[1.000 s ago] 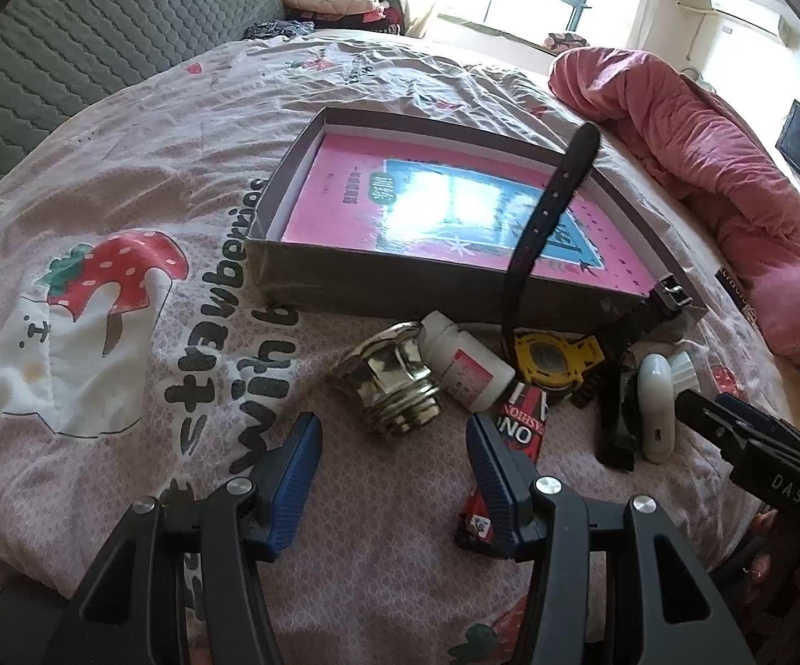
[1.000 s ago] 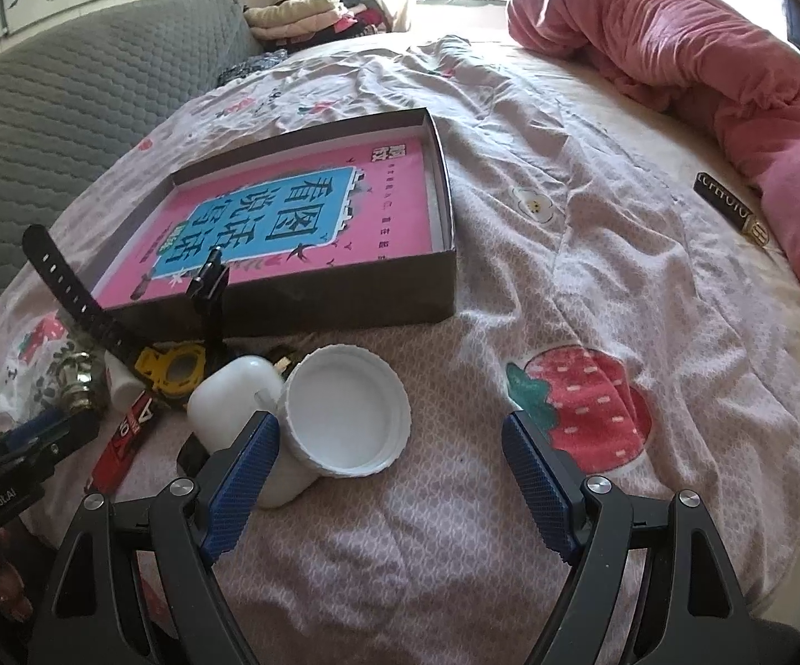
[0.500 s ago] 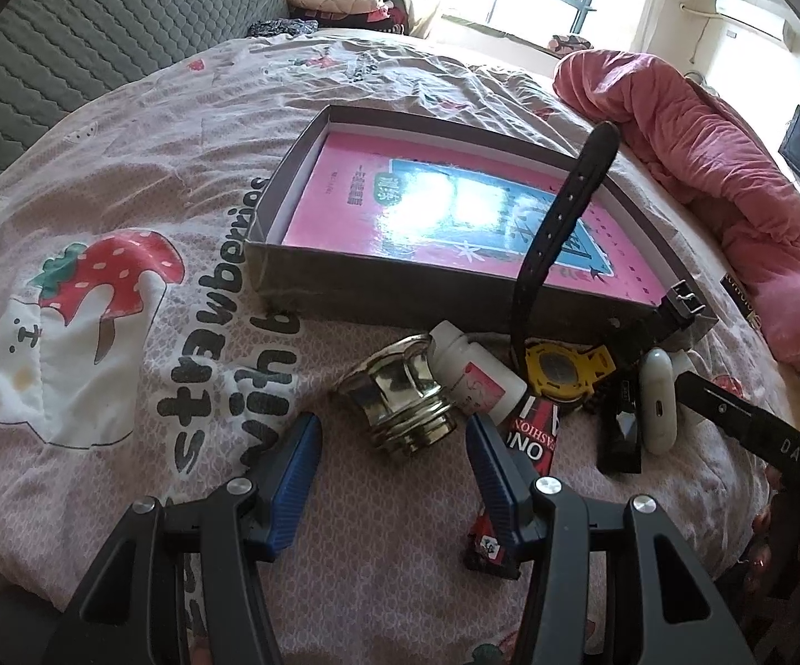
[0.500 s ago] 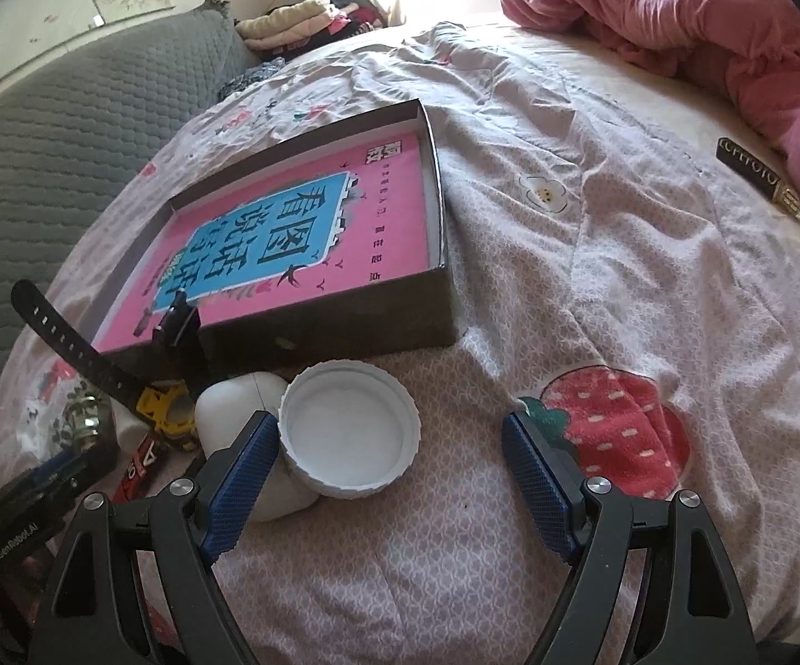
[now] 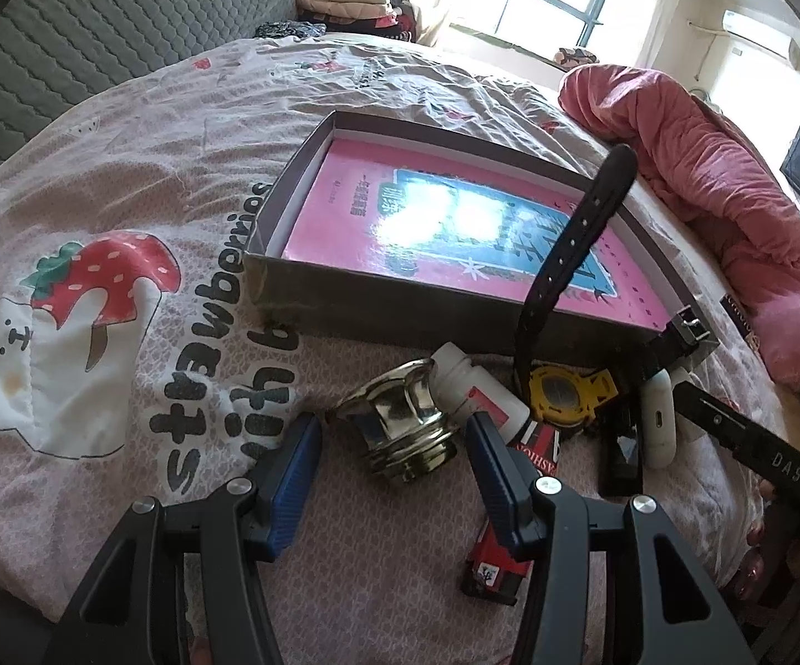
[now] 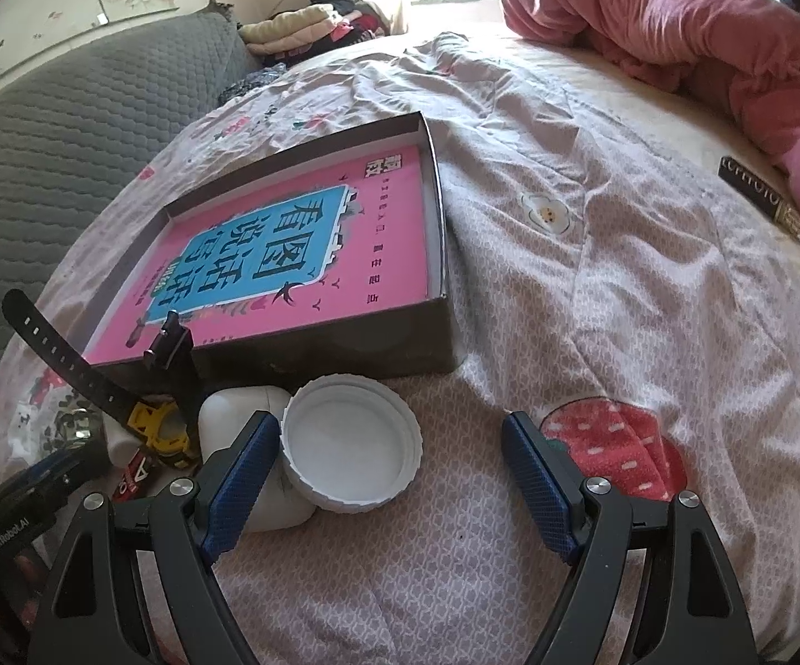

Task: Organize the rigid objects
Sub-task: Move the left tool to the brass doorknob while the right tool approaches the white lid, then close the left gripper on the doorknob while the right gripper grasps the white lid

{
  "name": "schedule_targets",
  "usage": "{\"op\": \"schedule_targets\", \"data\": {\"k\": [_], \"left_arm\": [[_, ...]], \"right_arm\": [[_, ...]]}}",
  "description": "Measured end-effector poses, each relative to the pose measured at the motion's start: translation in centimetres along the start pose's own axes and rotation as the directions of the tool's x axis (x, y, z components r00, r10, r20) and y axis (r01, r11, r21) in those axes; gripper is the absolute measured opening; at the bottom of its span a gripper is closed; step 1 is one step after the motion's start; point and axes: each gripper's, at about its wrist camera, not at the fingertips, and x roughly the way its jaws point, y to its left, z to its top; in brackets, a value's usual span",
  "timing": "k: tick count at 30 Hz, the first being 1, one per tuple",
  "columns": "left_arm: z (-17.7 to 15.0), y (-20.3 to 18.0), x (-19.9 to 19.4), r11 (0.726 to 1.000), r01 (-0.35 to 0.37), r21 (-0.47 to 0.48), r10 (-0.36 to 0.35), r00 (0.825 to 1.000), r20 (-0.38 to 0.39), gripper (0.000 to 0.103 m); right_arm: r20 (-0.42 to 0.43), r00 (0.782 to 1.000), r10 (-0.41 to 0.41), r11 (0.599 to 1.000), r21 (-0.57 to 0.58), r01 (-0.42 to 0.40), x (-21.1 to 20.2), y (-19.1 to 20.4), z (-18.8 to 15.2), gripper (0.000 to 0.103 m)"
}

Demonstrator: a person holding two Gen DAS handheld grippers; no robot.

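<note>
1. The left gripper [image 5: 394,443] hangs low over the bedsheet [image 5: 122,177] with its jaws wide and empty, the brass fitting [image 5: 402,426] lying between the blue fingertips [image 5: 294,460] and touching neither.
2. Risk here: the fitting leans against a small white bottle [image 5: 477,390], and the right-hand finger sits just beside that bottle and a red-and-black packet [image 5: 510,504]. Closing as things stand could pinch the bottle too, or nudge the fitting so it rolls on the soft sheet.
3. The fitting looks shiny, ridged and threaded at its lower end, tipped on its side; probably slippery between flat pads.
4. Further right lie a yellow watch [image 5: 560,393] with its black strap standing up against the shallow box [image 5: 289,271], and a white earbud case [image 6: 250,443].
5. The right gripper [image 6: 391,465] is also spread wide and empty, its left finger overlapping the earbud case in view, with the white lid [image 6: 352,443] open side up between the fingers. A squeeze could catch the case, or flip the light lid.
6. The box, holding a pink book [image 6: 289,244], sits just behind the pile.
</note>
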Motion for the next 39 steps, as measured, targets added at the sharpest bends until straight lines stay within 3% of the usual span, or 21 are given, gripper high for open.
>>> {"op": "schedule_targets", "data": {"k": [7, 16, 20, 30, 39], "left_arm": [[0.6, 0.8, 0.4, 0.999, 0.035, -0.031, -0.035, 0.999, 0.006, 0.049], [0.9, 1.2, 0.8, 0.997, 0.066, -0.047, -0.066, 0.998, 0.002, 0.048], [0.9, 1.4, 0.8, 0.996, 0.074, -0.045, -0.074, 0.997, 0.002, 0.048], [1.0, 1.2, 0.7, 0.996, 0.075, -0.037, -0.075, 0.997, 0.008, 0.047], [1.0, 1.0, 0.3, 0.997, 0.075, -0.026, -0.075, 0.997, 0.02, 0.047]], "right_arm": [[0.018, 1.0, 0.003, 0.999, -0.045, -0.003, -0.3, 0.6, -0.1, 0.065], [-0.027, 0.998, 0.063, 0.996, 0.072, -0.06, 0.8, -1.3, 0.0, 0.064], [-0.025, 0.997, 0.071, 0.996, 0.051, -0.07, 0.8, -0.9, 0.0, 0.051], [-0.023, 0.999, 0.049, 0.999, 0.016, -0.049, 0.5, -0.7, 0.1, 0.051], [0.012, 0.997, 0.077, 0.997, 0.002, -0.077, -0.9, 0.2, 0.2, 0.051]]}}
